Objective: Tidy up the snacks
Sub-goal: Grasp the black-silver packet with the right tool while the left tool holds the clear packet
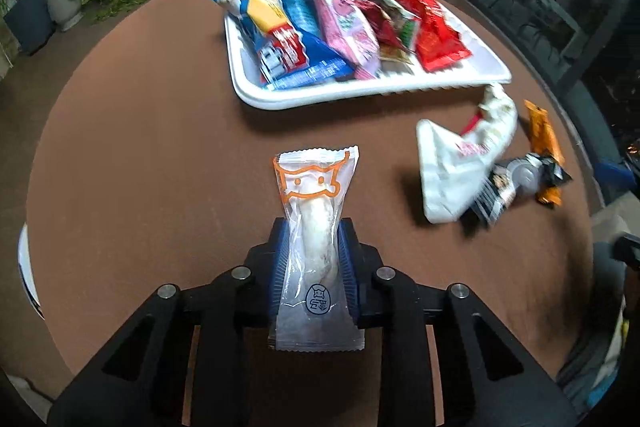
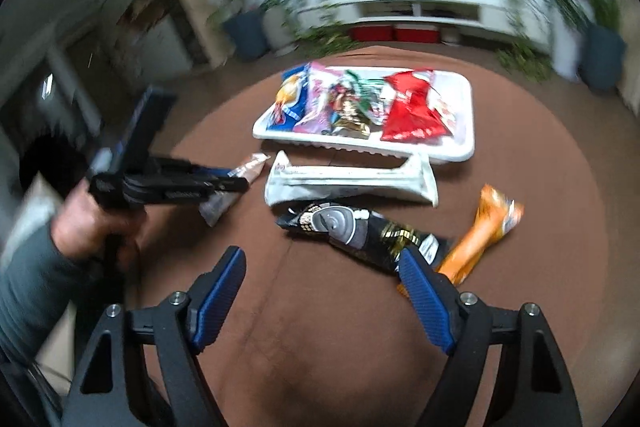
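Step in hand: pick-and-carry. Left gripper (image 1: 314, 255) is clamped on the clear plastic snack pack with orange cat print (image 1: 314, 227), lower centre of the left wrist view. White plastic tray (image 1: 360, 93) sits upper centre, partly filled. Next: carry it in, release. Right gripper (image 2: 320, 291) gapes empty near the black foil packet (image 2: 360, 231).
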`<state>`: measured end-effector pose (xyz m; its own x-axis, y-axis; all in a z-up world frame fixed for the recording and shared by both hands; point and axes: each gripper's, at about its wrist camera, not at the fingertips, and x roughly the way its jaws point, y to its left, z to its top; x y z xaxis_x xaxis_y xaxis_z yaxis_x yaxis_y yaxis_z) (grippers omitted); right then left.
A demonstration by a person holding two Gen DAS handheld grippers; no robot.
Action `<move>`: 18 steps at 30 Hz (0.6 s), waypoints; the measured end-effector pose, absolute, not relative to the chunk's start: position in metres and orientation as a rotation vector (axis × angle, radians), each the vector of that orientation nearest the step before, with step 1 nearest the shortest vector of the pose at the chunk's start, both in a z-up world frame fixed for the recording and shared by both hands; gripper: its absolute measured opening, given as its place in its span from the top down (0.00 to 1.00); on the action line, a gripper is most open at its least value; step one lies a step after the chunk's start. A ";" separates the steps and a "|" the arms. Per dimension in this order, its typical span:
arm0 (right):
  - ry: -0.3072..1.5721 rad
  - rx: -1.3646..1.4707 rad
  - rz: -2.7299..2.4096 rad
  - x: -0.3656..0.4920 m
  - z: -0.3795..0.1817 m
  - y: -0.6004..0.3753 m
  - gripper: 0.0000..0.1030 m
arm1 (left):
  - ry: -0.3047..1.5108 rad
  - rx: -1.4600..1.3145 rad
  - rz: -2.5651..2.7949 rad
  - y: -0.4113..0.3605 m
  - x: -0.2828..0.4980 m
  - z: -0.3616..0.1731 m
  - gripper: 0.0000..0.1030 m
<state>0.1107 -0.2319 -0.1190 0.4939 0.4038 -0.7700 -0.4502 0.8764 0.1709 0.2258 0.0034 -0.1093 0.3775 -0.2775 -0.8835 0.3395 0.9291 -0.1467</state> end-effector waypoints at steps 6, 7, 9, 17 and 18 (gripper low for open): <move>1.015 -0.301 0.620 0.137 -0.137 -0.209 0.28 | 1.107 0.014 -0.435 0.009 0.185 -0.110 0.78; 1.032 -0.324 0.623 0.142 -0.141 -0.207 0.31 | 1.106 0.010 -0.443 0.008 0.178 -0.110 0.78; 1.059 -0.367 0.632 0.153 -0.147 -0.204 0.33 | 1.107 0.006 -0.463 0.006 0.164 -0.110 0.78; 1.161 -0.551 0.675 0.177 -0.170 -0.184 0.35 | 1.104 -0.030 -0.492 0.003 0.129 -0.114 0.78; 1.175 -0.573 0.680 0.178 -0.173 -0.181 0.35 | 1.101 -0.034 -0.491 0.003 0.127 -0.114 0.78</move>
